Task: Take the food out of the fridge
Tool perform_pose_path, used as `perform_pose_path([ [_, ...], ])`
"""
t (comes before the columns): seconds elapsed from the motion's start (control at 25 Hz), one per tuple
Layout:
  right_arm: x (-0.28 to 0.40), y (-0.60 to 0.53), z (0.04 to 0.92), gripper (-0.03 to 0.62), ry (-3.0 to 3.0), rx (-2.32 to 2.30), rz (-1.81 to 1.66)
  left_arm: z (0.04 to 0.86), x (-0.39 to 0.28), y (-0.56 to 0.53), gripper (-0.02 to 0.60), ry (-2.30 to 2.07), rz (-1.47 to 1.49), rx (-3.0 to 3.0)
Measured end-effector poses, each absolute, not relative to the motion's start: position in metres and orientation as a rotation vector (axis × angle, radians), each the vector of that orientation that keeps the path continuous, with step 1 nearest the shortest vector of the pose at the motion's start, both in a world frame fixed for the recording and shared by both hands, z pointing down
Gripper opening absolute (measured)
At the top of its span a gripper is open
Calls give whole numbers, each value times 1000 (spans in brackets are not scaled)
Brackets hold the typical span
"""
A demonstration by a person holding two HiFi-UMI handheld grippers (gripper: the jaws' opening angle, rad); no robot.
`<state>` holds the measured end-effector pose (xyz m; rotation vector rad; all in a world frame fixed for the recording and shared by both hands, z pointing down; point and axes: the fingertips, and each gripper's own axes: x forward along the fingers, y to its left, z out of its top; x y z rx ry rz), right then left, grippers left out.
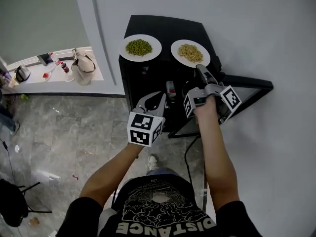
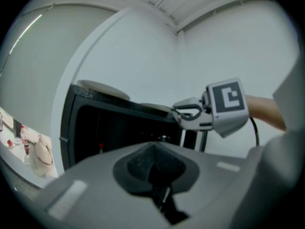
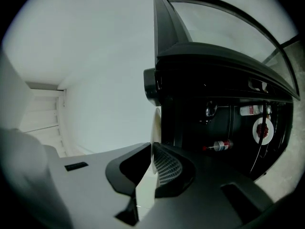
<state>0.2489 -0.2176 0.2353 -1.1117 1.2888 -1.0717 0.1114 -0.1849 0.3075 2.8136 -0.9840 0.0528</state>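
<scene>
1. A black fridge (image 1: 148, 75) is seen against a white wall (image 1: 256, 28), with its door (image 1: 237, 90) swung open to the right.
2. Two white plates are set on the fridge's top, along its front edge. A plate of green peas (image 1: 124, 51) sits at the front left corner. A plate of yellowish food (image 1: 178, 54) sits towards the front right corner. The two plates lie close together without touching.
3. The right gripper (image 1: 201, 72) is held at the near rim of the plate of yellowish food. In the right gripper view its jaws are closed on that plate (image 3: 155, 128), whose thin white rim is seen edge-on between the pads.
4. The left gripper (image 1: 157, 98) is held in front of the open fridge, below the plate of green peas and apart from it. In the left gripper view its jaws are brought together, and nothing is seen between them.
5. A small bottle (image 3: 220, 146) with a red cap is seen inside the fridge.
6. In the left gripper view the right gripper (image 2: 188, 112) is shown at the front edge of the fridge's top.
</scene>
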Motion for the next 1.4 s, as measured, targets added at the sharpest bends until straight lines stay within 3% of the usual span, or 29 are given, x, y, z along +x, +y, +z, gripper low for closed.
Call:
perform_pose_path([
  [0.8, 256, -203, 237, 21, 1354, -1134, -976, 307, 112, -198, 2, -990, 54, 2810],
  [1.4, 178, -120, 289, 21, 1980, -1771, -693, 319, 91, -146, 2, -1005, 118, 2779],
])
